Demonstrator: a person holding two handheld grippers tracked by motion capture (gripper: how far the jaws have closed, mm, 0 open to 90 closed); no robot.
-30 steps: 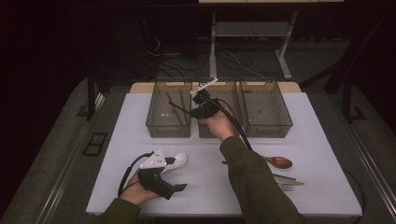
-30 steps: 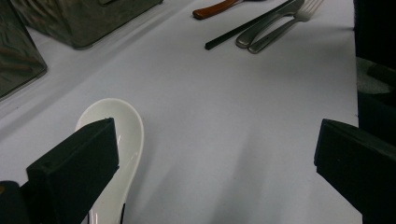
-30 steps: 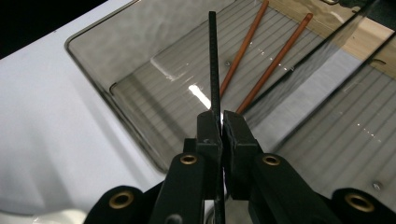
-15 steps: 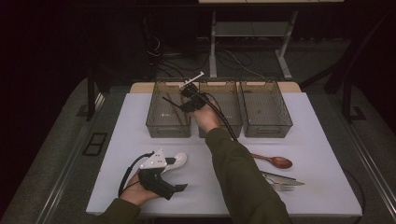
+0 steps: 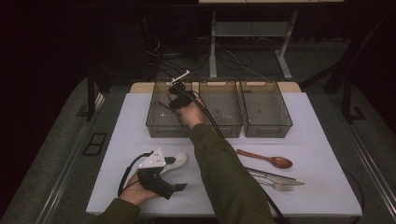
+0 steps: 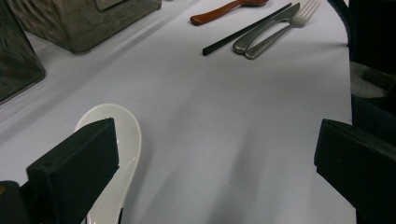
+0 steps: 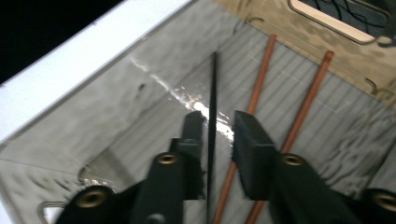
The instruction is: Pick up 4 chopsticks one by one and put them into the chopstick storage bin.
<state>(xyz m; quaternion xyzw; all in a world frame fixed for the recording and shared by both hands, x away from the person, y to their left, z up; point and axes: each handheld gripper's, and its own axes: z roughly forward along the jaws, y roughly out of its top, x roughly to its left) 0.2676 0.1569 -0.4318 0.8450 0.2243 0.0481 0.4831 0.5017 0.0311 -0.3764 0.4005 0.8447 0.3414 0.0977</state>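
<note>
Smoky translucent plastic forms 3 ribbed bins in a row on the white table (image 5: 322, 154). The right gripper (image 7: 218, 135) is held inside the leftmost bin (image 5: 156, 122), where a thin black chopstick (image 7: 213, 116) is seen between its narrowly parted jaws; whether it is pinched cannot be told. 2 reddish-brown chopsticks (image 7: 261, 74) lie on the bin's grooved floor. The left gripper (image 5: 180, 186) is rested on the table with its jaws wide apart, touching a glossy white ceramic spoon (image 6: 122, 154). Farther off, a wooden spoon (image 5: 266, 158), another black chopstick (image 6: 243, 31), a steel knife (image 6: 266, 28) and fork (image 6: 289, 23) are laid together.
</note>
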